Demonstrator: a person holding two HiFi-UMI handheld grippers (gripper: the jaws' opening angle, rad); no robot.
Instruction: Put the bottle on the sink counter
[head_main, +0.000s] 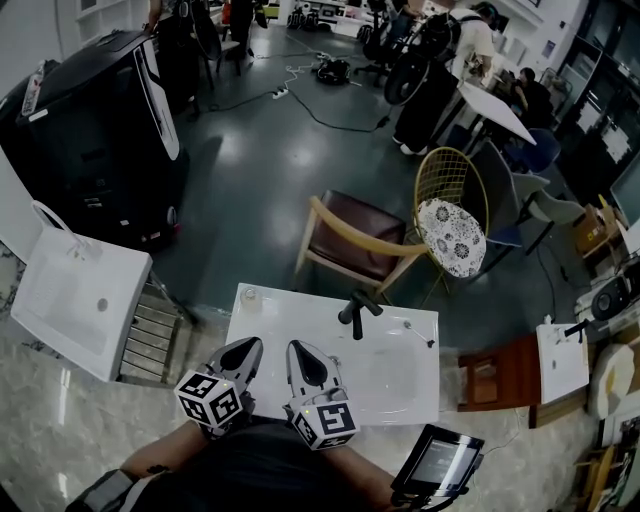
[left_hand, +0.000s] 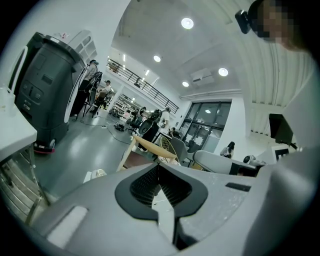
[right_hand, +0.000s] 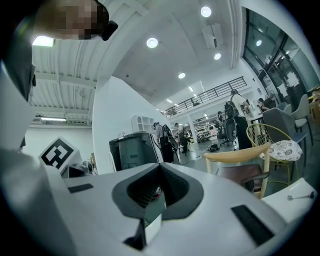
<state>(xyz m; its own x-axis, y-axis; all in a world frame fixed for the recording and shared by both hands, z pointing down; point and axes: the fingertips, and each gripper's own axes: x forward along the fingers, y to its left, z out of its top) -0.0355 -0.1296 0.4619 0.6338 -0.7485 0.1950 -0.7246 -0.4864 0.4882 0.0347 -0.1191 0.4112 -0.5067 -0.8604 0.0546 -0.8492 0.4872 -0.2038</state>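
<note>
A small clear bottle (head_main: 249, 295) stands on the far left corner of the white sink counter (head_main: 270, 330); in the left gripper view the bottle (left_hand: 95, 174) shows low at the left, beyond the jaws. A black faucet (head_main: 358, 312) rises behind the basin. Both grippers hover side by side over the counter's near left part and point away from me. My left gripper (head_main: 243, 355) (left_hand: 159, 165) is shut with nothing in it. The right gripper (head_main: 305, 360) (right_hand: 160, 167) also has its jaws together and holds nothing. The bottle stands apart from both.
A second white sink (head_main: 75, 290) stands at the left, with a large black machine (head_main: 95, 130) behind it. Beyond the counter are a wooden armchair (head_main: 350, 240) and a gold wire chair (head_main: 450, 225). A tablet (head_main: 438, 460) sits near right. People stand at the back.
</note>
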